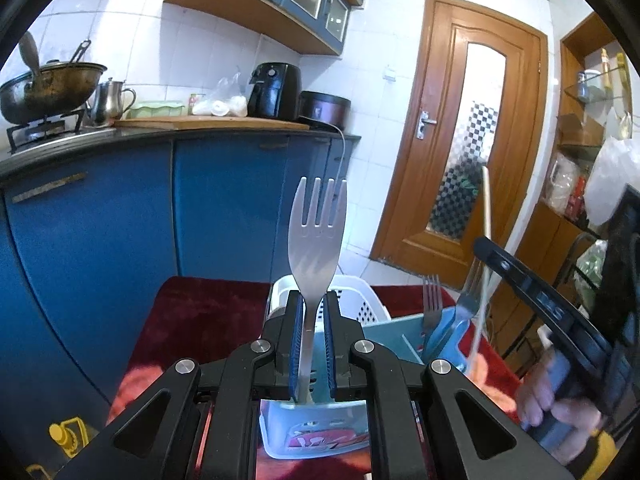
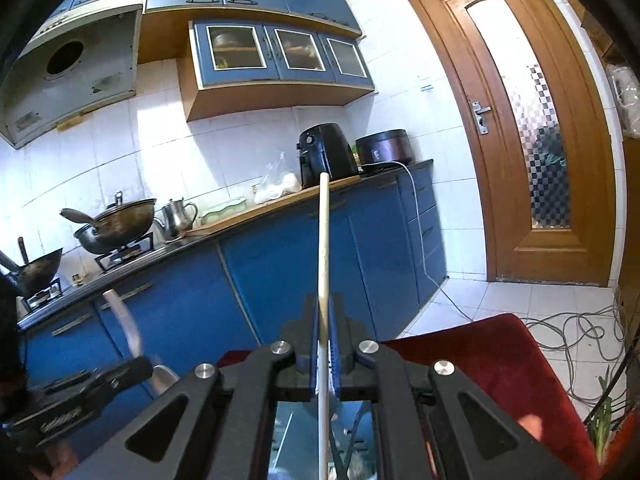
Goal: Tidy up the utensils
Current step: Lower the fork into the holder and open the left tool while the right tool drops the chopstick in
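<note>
Clamping a metal fork (image 1: 317, 236) by its neck between the blue pads (image 1: 294, 344) of the left tool (image 1: 313, 320), tines pointing straight up ahead of the fingers, handle running down behind the pads toward a light blue container (image 1: 316, 436) just below. Sitting past that tool's tips: a white perforated basket (image 1: 362, 300) on the red-covered tabletop (image 1: 200, 320). Standing just to that tool's right: a blue utensil holder (image 1: 400, 336) carrying more forks (image 1: 432, 304), tines up. Gripping a pale chopstick (image 2: 323, 248) in the right tool (image 2: 325, 336), jaws pinched tight on it, the stick rising upright well beyond the fingertips and continuing down below them over a bluish compartment that is too blurred to read. Showing in the left view too: the right tool (image 1: 516, 276) off to the right side, held by a hand (image 1: 556, 412), with the same chopstick slightly tilted above the utensil holder. Appearing at the lower left of the right view: the left tool (image 2: 88, 392), its fork smeared by motion.
</note>
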`<state>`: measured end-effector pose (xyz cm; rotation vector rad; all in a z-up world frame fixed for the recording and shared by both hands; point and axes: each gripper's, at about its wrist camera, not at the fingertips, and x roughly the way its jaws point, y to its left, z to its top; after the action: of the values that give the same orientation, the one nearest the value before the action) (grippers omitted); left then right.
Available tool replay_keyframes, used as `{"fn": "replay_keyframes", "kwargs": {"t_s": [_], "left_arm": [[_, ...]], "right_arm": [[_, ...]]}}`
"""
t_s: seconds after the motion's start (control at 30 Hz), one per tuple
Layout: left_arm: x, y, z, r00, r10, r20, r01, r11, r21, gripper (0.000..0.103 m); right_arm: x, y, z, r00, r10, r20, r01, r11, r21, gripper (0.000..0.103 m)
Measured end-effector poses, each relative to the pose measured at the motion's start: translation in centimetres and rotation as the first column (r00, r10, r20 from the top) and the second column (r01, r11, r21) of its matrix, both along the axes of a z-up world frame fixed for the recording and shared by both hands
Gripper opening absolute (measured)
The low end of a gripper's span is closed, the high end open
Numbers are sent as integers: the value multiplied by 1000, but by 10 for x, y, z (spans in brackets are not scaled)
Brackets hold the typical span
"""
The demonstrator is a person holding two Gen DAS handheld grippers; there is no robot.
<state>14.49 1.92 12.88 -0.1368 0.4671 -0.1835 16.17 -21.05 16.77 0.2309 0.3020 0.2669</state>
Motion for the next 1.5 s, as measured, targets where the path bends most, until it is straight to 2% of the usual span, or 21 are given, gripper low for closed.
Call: {"fn": "replay_keyframes", "kwargs": {"t_s": [0.3, 0.63, 0.87, 0.93, 1.0, 1.1, 1.33, 1.5], "left_arm": [[6, 1, -14, 998, -49, -34, 49, 999, -16, 10], [12, 1, -23, 995, -80, -64, 78, 996, -35, 10], [8, -3, -23, 994, -79, -78, 78, 997, -18, 12], [6, -4, -23, 993, -80, -85, 79, 997, -17, 13], [3, -6, -23, 993, -81, -89, 80, 997, -12, 20], [-1, -7, -21, 993, -78, -84, 78, 997, -6, 32], [-18, -7, -15, 994, -75, -75, 74, 997, -10, 32], [-36, -4, -10, 995, -70, -76, 69, 998, -13, 32]], "right_arm": [[-8, 18, -7, 994, -41, 102, 50, 995, -88, 7], [-16, 27, -18, 995, -19, 97, 33, 989, -145, 7], [-20, 25, -22, 998, 6, 57, 2, 992, -126, 15], [-22, 24, -24, 999, 12, 43, -6, 993, -119, 21], [-24, 21, -24, 999, 22, 31, -19, 995, -99, 27], [-29, 19, -21, 999, 31, 17, -29, 996, -81, 27], [-47, 17, -10, 999, 39, -15, -40, 995, -87, 27], [-61, 11, -4, 997, 53, -64, -56, 997, -54, 27]]}}
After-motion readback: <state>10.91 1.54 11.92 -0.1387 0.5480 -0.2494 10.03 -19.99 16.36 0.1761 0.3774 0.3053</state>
